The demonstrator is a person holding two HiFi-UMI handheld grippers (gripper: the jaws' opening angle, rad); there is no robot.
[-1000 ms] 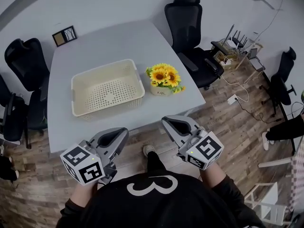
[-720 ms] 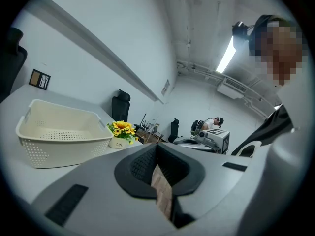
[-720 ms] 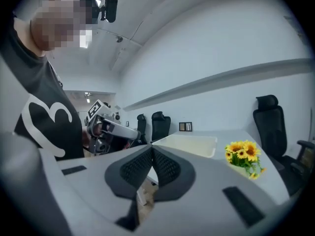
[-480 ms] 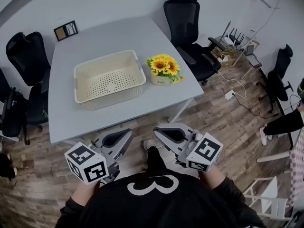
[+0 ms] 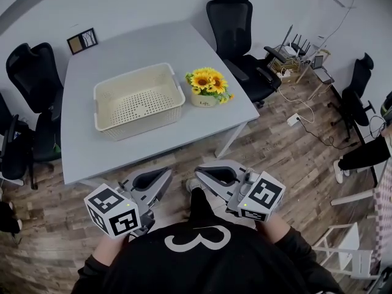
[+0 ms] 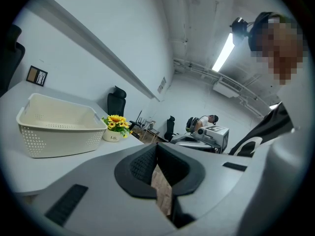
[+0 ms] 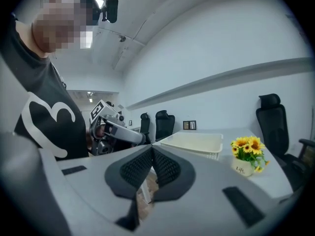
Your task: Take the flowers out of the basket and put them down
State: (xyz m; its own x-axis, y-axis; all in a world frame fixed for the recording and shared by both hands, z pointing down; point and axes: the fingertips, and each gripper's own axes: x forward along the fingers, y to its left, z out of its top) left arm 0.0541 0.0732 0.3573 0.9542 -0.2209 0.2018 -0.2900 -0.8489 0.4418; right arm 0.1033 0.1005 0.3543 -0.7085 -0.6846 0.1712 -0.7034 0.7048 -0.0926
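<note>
A small white pot of yellow sunflowers (image 5: 208, 86) stands on the grey table (image 5: 153, 136), just right of the cream perforated basket (image 5: 138, 101), which holds nothing. The same flowers (image 6: 115, 125) (image 7: 248, 154) and basket (image 6: 58, 126) (image 7: 193, 142) appear in both gripper views. My left gripper (image 5: 162, 177) and right gripper (image 5: 202, 173) hang low in front of the person's body, off the table's near edge and away from both objects. Both are shut with nothing between the jaws.
Black office chairs (image 5: 236, 26) (image 5: 27, 84) stand around the table. A small framed picture (image 5: 82, 40) lies at the far left corner. Cables and a router stand (image 5: 291, 54) clutter the wooden floor at the right. Another person's legs (image 5: 361, 158) show at the right edge.
The view has drawn back from the table. Both grippers have dropped lower and nearer the body. Flowers and basket have stayed in place.
</note>
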